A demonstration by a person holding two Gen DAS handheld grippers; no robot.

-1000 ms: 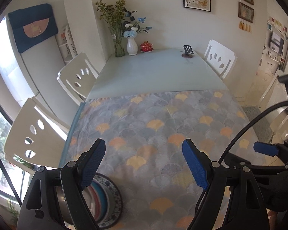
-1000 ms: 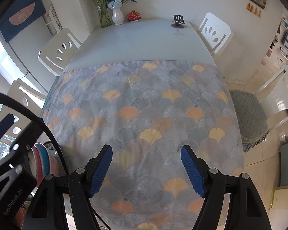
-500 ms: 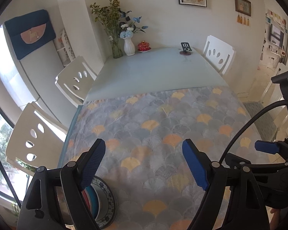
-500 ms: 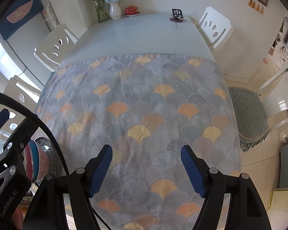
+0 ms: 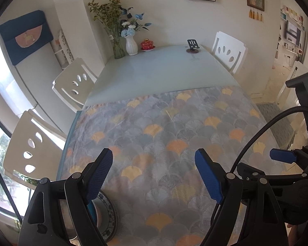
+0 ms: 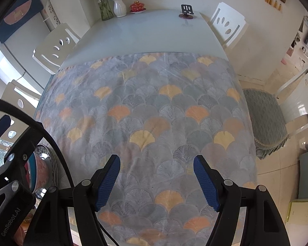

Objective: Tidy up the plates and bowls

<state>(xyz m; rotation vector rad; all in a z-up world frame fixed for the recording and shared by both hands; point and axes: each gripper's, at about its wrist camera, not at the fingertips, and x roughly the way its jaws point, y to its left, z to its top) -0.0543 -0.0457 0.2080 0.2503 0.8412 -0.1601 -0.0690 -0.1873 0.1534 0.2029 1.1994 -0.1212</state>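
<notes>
A stack of plates and bowls [image 5: 106, 217] sits at the table's near left corner, mostly hidden behind my left gripper's left finger; its patterned rim, a blue and a pink bowl show. It also shows in the right wrist view [image 6: 43, 170] behind the left gripper's body. My left gripper [image 5: 154, 174] is open and empty, raised above the cloth, right of the stack. My right gripper [image 6: 157, 180] is open and empty above the cloth's near middle.
A fan-patterned cloth [image 5: 174, 135] covers the near half of the table [image 5: 158, 69]. At the far end stand two flower vases [image 5: 131, 45], a red lidded cup [image 5: 146, 45] and a phone stand [image 5: 193, 46]. White chairs [image 5: 74, 82] flank both sides; a cushioned chair [image 6: 264, 121] is right.
Both grippers have lifted and pulled back slightly, so the table looks farther and less of the stack shows. Both stay open.
</notes>
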